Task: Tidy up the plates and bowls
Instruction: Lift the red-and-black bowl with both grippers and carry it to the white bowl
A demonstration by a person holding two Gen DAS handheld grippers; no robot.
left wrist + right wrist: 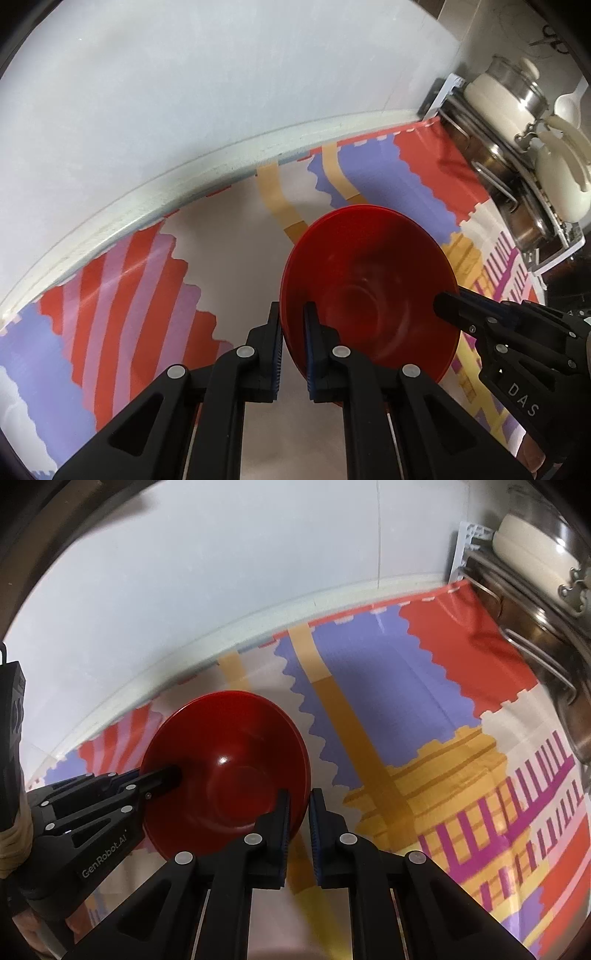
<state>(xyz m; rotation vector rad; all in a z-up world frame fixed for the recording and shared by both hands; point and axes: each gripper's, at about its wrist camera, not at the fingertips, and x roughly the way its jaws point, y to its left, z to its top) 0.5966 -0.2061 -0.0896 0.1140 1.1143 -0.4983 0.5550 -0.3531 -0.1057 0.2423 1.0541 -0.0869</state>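
Left wrist view. Item: red bowl [369, 291], glossy, round, with a wide flared rim and a small flat circular base ring visible inside; more than one rim edge shows at its far side, so it may be a nested stack, though this cannot be settled. It sits over a patterned mat [140, 280] of red, lilac, cream and mustard blocks. Left gripper [293, 314]: jaws closed down onto the bowl's near-left rim, one finger outside the wall, the other inside, pads pressing the thin edge. Right gripper [448, 304]: enters from the right of the left tongs, its tip over the bowl's right rim. Beyond and to the right: a rack [517, 192] holding steel pots [517, 92] with cream-coloured lids and fittings. A pale wall [221, 74] lies ahead.

Right wrist view. Same red bowl [225, 764], a bright highlight near its centre, lying ahead and left of these tongs. Right gripper [299, 805]: jaws drawn narrow, clamped on the bowl's near-right rim, left finger inside, right finger outside. Left gripper [173, 773]: reaches in from the left, its tip over the opposite rim. Patterned mat [406, 701] spreads to the right; rack [524, 627] at far right.
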